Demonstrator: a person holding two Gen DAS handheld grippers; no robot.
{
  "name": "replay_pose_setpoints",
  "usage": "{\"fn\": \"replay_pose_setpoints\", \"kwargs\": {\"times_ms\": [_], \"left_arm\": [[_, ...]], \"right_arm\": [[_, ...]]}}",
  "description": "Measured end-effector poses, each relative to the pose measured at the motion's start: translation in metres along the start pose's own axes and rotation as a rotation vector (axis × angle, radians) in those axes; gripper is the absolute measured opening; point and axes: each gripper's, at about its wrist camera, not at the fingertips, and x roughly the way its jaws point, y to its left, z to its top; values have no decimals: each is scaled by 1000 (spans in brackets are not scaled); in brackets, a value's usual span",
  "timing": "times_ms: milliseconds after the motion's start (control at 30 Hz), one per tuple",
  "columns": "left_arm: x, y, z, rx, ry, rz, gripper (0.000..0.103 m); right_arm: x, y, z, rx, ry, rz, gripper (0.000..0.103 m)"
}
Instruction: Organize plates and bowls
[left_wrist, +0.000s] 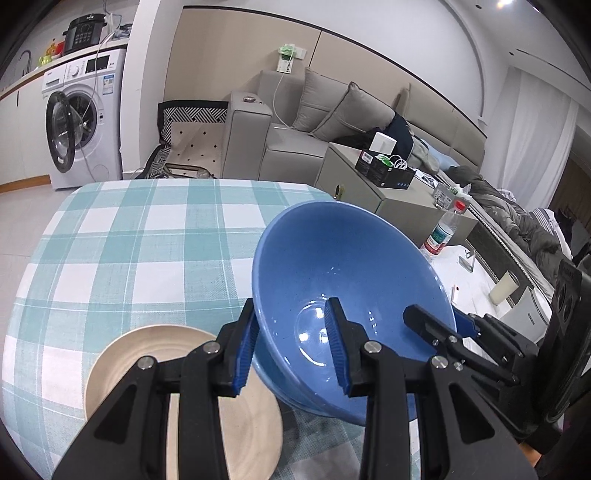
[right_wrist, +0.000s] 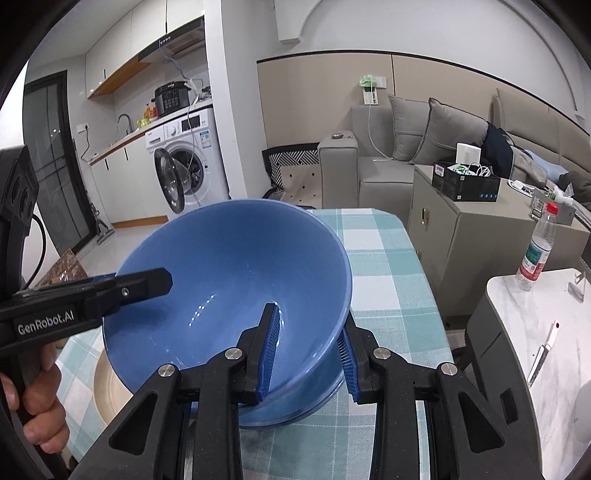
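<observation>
I have the blue bowl pinched at opposite rims, one finger inside and one outside: the left gripper on its left wall, the right gripper on its right; it hangs tilted above the checked tablecloth, just right of the beige plate. My worry is uneven pull; the glazed rim could slip from one pad and drop onto the plate.

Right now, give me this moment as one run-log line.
left hand-held gripper: shut on blue bowl rim | right hand-held gripper: shut on opposite rim | bowl: tilted above checked tablecloth | beige plate: on table
</observation>
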Motion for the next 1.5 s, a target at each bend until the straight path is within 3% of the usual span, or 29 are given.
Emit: {"fn": "replay_pose_setpoints", "kwargs": {"times_ms": [1133,1333,1400,1500], "left_arm": [[40,12,-9,-1,84,27,34],[39,11,-11,12,89,28,36],[38,11,-13,17,90,33,38],[37,11,-14,28,92,26,44]], "right_arm": [[37,0,-14,-58,105,-77,32],[35,-1,-15,-54,93,-74,41],[34,-1,-15,-53,87,-81,50],[31,-3,-14,-48,76,-85,55]]}}
